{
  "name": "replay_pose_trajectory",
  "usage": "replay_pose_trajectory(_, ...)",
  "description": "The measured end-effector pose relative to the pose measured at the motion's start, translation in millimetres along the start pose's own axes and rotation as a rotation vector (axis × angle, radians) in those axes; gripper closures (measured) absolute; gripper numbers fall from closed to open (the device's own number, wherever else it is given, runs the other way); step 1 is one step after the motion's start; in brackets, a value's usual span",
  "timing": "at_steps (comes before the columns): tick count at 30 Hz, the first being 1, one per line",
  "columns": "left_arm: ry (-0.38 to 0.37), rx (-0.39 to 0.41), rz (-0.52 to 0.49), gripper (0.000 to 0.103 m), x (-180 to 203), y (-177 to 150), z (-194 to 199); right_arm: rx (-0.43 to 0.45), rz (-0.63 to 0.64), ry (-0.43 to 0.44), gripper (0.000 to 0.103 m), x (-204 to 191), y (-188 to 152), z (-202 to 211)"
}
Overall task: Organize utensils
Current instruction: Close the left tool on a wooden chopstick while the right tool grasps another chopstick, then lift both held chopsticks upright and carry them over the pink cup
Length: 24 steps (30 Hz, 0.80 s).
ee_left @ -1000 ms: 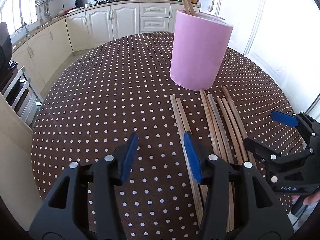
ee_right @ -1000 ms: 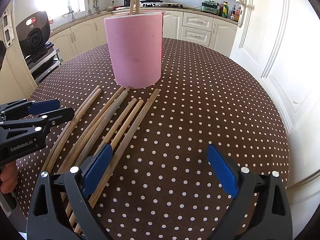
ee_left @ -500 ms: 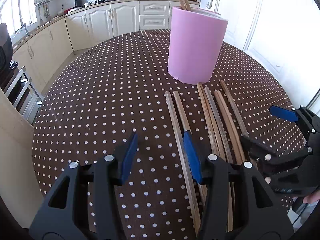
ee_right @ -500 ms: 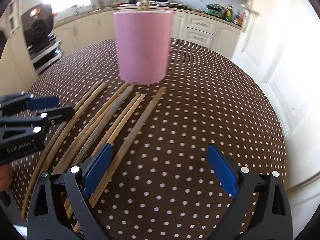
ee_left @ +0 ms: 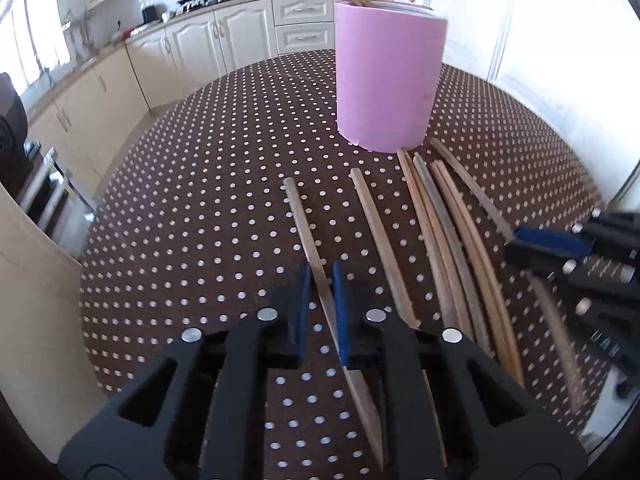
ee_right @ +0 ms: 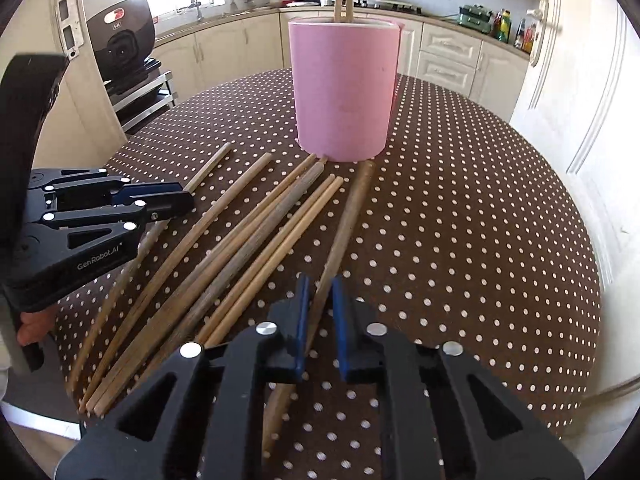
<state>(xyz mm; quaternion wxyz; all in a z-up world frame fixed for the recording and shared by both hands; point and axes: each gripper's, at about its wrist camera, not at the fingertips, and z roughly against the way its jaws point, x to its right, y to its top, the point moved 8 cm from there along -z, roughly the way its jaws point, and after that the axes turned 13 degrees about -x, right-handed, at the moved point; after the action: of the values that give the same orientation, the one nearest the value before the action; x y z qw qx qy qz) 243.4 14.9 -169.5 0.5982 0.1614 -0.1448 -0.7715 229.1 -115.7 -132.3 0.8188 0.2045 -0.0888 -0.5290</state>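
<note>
A tall pink holder (ee_left: 388,76) stands on the dotted table with two chopsticks in it; it also shows in the right wrist view (ee_right: 344,88). Several wooden chopsticks (ee_left: 444,224) lie in front of it. My left gripper (ee_left: 319,280) is shut on the leftmost chopstick (ee_left: 304,228), near its middle. My right gripper (ee_right: 318,292) is shut on the rightmost chopstick (ee_right: 348,216). Each gripper shows in the other's view, the left (ee_right: 160,200) and the right (ee_left: 552,240).
The round table (ee_right: 480,220) has a brown cloth with white dots. Kitchen cabinets (ee_left: 200,48) run along the back. A black appliance on a metal rack (ee_right: 124,40) stands left of the table. A white door (ee_right: 580,60) is at the right.
Both grippers were open above the chopsticks. Now each has come down and shut on one chopstick. The left one's chopstick has swung away from its neighbour.
</note>
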Motion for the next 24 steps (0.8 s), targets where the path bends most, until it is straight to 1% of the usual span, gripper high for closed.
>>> replay_pose_trajectory(1,0.024,-0.004,-0.027,0.095,1.7,-2.8,2.0,-0.006,-0.001,0.001,0.096,1.8,-2.5,1.0)
replay_pose_trajectory(2,0.027,-0.006,-0.047,0.096,4.3,-5.0,2.6,-0.010,0.000,0.001,0.096,2.1,-4.6,1.9)
replay_pose_trajectory(4,0.017,-0.015,-0.077,0.096,6.6,-8.6,5.2,-0.017,0.001,-0.016,0.097,5.2,-9.0,4.6)
replay_pose_trajectory(5,-0.001,-0.023,-0.082,0.096,5.9,-11.6,7.3,-0.020,-0.001,-0.024,0.097,7.6,-11.4,6.2)
replay_pose_trajectory(8,-0.036,-0.035,-0.061,0.096,-3.5,-15.3,9.2,-0.026,-0.010,-0.033,0.097,11.2,-14.9,7.8)
replay_pose_trajectory(11,-0.038,-0.029,-0.029,0.096,-11.5,-11.9,6.9,-0.031,-0.011,-0.051,0.093,8.7,-7.1,4.5)
replay_pose_trajectory(13,-0.036,-0.029,-0.007,0.095,-13.5,-10.2,5.9,-0.032,-0.013,-0.059,0.087,7.7,1.5,0.5)
replay_pose_trajectory(18,-0.011,-0.039,0.017,0.095,-12.8,-2.3,2.0,-0.043,-0.028,-0.054,0.085,10.9,13.0,-5.3)
replay_pose_trajectory(20,-0.013,-0.047,0.031,0.095,-13.6,-2.0,0.8,-0.051,-0.043,-0.040,0.086,12.3,14.8,-5.1)
replay_pose_trajectory(22,-0.024,-0.057,0.053,0.096,-15.0,0.1,0.4,-0.051,-0.070,-0.019,0.098,17.3,14.8,-4.1)
replay_pose_trajectory(24,-0.067,-0.052,0.094,0.096,-19.4,4.0,1.0,-0.047,-0.105,0.030,0.098,22.7,14.1,-2.8)
